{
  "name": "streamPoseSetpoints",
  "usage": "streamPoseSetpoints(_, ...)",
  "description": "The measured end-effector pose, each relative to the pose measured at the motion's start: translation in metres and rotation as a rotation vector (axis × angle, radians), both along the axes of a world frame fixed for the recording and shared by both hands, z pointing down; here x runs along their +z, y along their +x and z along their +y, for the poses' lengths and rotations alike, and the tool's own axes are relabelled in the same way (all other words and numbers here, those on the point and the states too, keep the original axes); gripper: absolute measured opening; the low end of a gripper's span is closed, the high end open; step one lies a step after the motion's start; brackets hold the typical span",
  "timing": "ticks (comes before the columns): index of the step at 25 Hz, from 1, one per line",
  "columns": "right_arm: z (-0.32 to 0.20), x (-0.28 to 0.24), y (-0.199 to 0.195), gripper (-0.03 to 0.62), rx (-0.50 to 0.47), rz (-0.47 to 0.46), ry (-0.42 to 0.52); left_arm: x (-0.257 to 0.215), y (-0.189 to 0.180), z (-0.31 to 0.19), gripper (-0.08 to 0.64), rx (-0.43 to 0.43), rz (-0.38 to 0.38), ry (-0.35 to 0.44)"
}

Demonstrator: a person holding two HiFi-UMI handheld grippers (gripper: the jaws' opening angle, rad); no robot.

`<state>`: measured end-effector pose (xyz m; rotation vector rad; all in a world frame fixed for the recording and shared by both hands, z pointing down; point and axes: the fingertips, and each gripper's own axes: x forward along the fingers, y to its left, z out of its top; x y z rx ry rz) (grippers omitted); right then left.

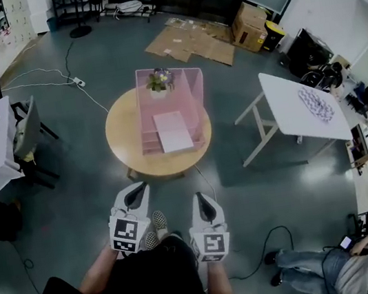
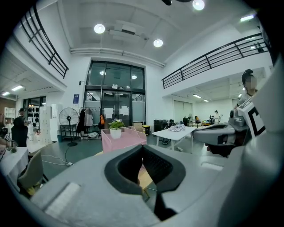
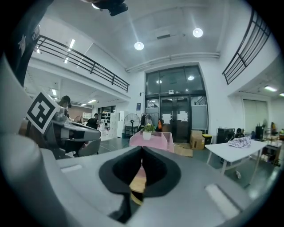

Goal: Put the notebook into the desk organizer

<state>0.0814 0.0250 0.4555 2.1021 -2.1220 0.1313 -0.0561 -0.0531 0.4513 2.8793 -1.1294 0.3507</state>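
A pink desk organizer (image 1: 194,98) stands on a round wooden table (image 1: 122,136) ahead of me. A white notebook (image 1: 173,131) lies flat at its near end, and a small potted plant (image 1: 159,81) stands at its far end. My left gripper (image 1: 134,189) and right gripper (image 1: 203,200) are held side by side short of the table, both shut with nothing between the jaws. The left gripper view shows shut jaw tips (image 2: 143,147) below the organizer (image 2: 126,138). In the right gripper view the organizer (image 3: 157,140) sits straight beyond the shut gripper (image 3: 142,149).
A white trestle table (image 1: 303,106) stands to the right, a grey chair (image 1: 28,131) and another white table to the left. Flattened cardboard (image 1: 191,41) and a box lie on the floor beyond. Cables cross the floor. A person (image 1: 343,264) sits at lower right.
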Motion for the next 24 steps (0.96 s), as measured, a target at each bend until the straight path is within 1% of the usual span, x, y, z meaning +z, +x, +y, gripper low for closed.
streamPoseSetpoints(10, -0.006, -0.003, -0.002, 0.006, -0.019, 0.012, 0.001, -0.007, -0.004, -0.002, 0.011, -0.011, 0.004, 0.014)
streamPoseSetpoints(14, -0.011, -0.009, -0.001, 0.006, -0.028, 0.02, 0.015, -0.009, -0.002, -0.003, 0.011, -0.014, 0.009, 0.018)
streamPoseSetpoints(24, -0.018, -0.01, 0.003, 0.006, -0.02, 0.024, 0.023, -0.008, 0.002, -0.009, 0.011, -0.006, 0.014, 0.019)
